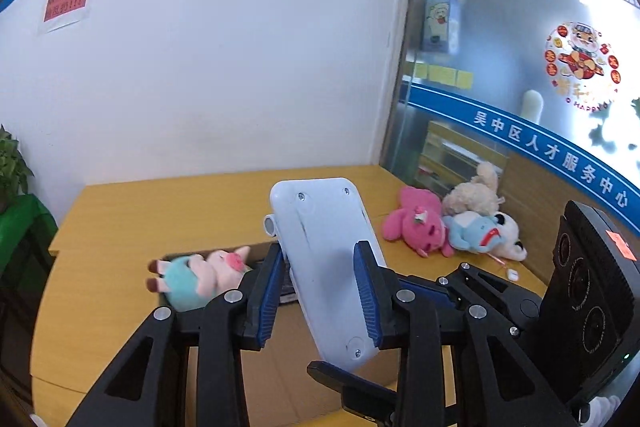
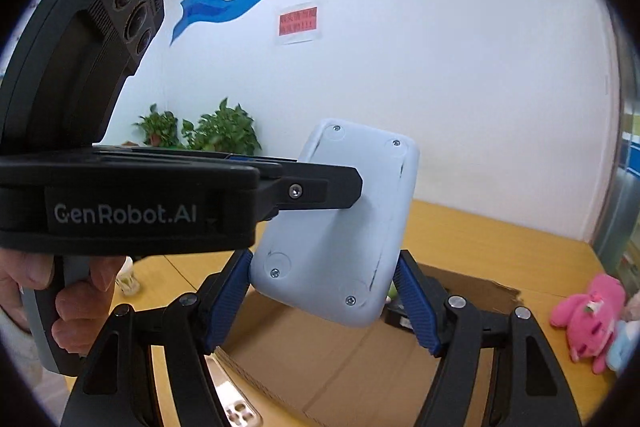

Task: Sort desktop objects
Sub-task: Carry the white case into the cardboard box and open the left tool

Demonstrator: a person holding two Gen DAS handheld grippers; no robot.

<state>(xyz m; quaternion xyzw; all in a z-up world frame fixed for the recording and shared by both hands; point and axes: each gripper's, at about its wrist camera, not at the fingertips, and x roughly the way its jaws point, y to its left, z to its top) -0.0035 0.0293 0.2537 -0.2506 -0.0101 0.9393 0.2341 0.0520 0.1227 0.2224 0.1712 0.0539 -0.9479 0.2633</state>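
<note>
Nearest, both grippers hold 1 pale blue-white device (image 1: 324,267) in the air above the open cardboard box (image 2: 340,359): the left gripper (image 1: 316,291) pinches its narrow sides, the right gripper (image 2: 324,303) clamps its wide lower end. Farther left, 1 plush pig (image 1: 200,275) already lies in the box. Far right, 3 plush toys (image 1: 448,223) wait on the desk (image 1: 160,211), unsorted.

An office: slogan wall (image 2: 360,67), frosted glass partition (image 1: 520,47) with service-centre lettering, yellow desk (image 1: 160,211), potted plants (image 2: 220,131).
</note>
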